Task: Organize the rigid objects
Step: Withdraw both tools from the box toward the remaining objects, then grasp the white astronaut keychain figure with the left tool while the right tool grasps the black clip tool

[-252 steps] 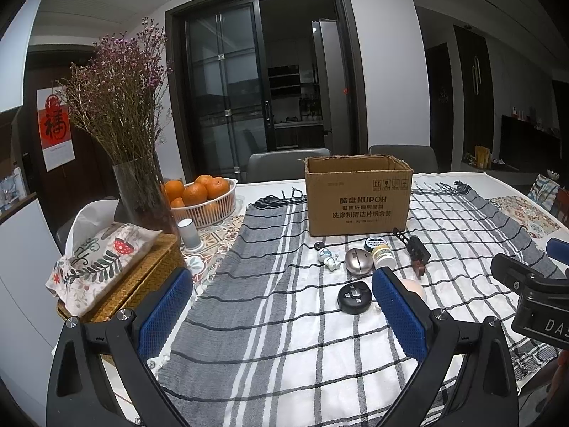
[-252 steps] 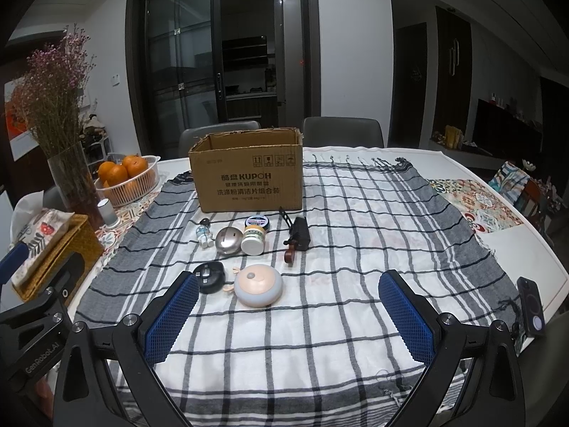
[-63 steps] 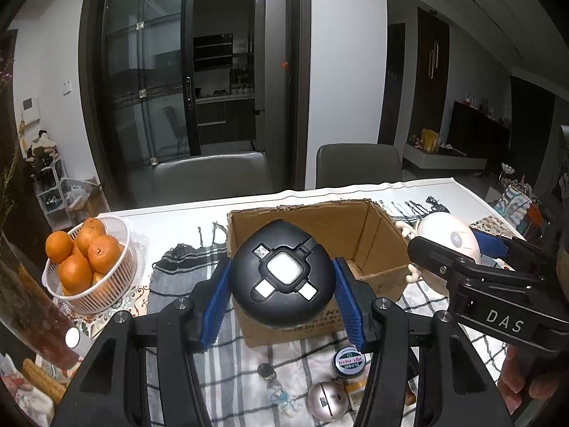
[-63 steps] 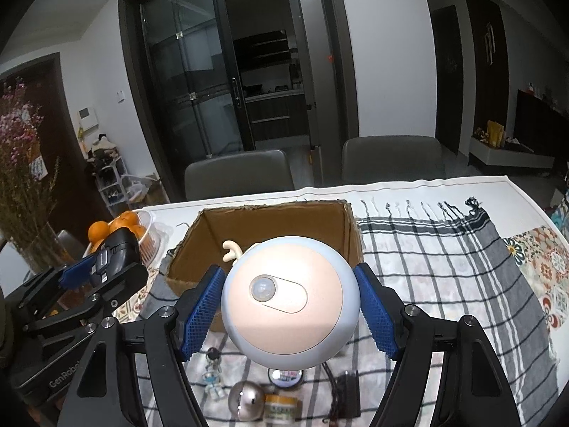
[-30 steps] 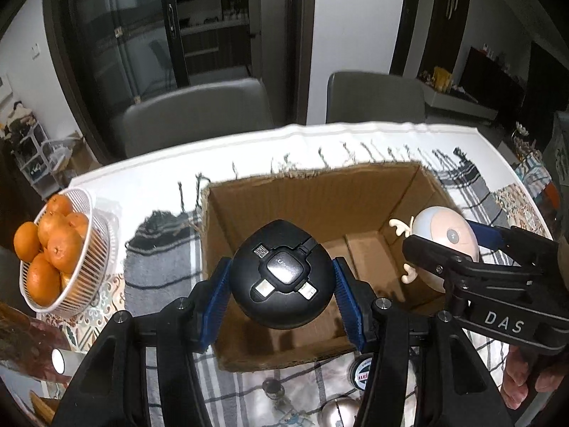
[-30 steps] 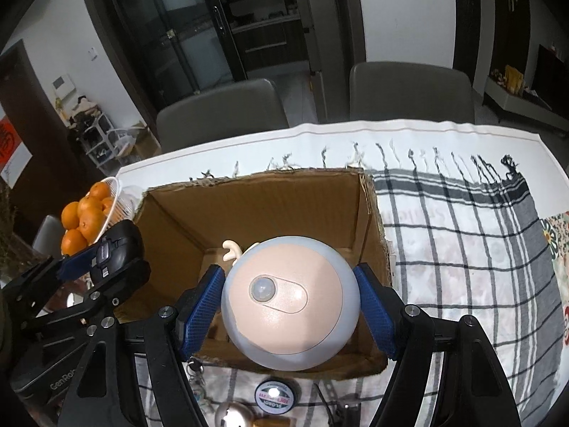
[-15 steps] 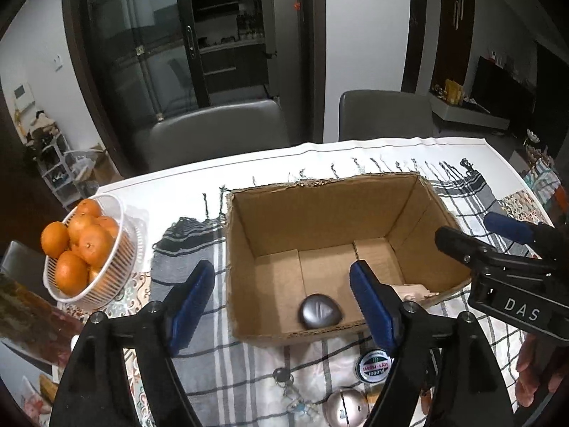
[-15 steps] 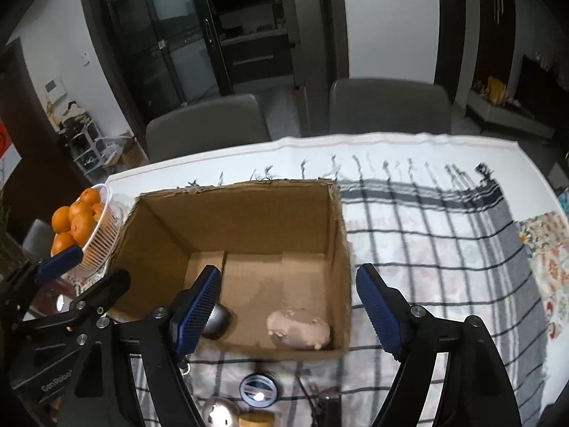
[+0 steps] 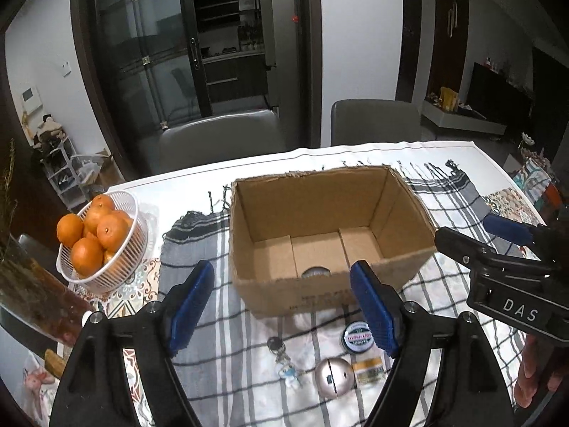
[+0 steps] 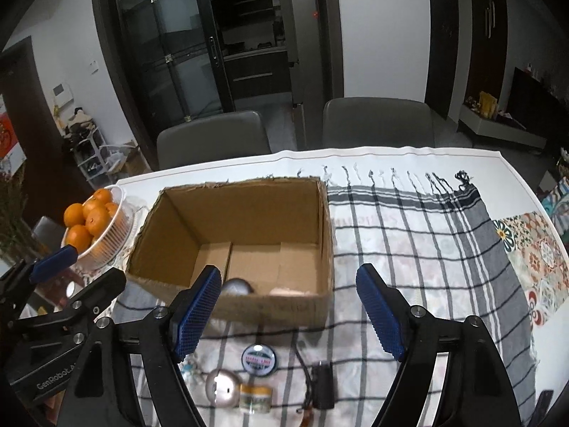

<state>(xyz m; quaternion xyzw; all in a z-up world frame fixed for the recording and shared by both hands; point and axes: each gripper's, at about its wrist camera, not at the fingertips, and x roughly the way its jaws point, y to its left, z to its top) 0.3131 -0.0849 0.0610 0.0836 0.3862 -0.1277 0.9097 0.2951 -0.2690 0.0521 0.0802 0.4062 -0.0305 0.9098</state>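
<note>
Both the left gripper [image 9: 282,307] and the right gripper [image 10: 290,315] hung with jaws apart and empty above the open brown cardboard box [image 10: 234,245]. A round silver metal ball [image 9: 334,378] lay on the checked cloth — likely hard, light and slippery, so best pinched across its widest part.

Both grippers [image 9: 281,311] [image 10: 288,313] emptied and spread, pulled back from the box [image 9: 402,210]; black puck [image 9: 314,271] and pink light [image 10: 284,291] dropped inside, near front wall.
</note>
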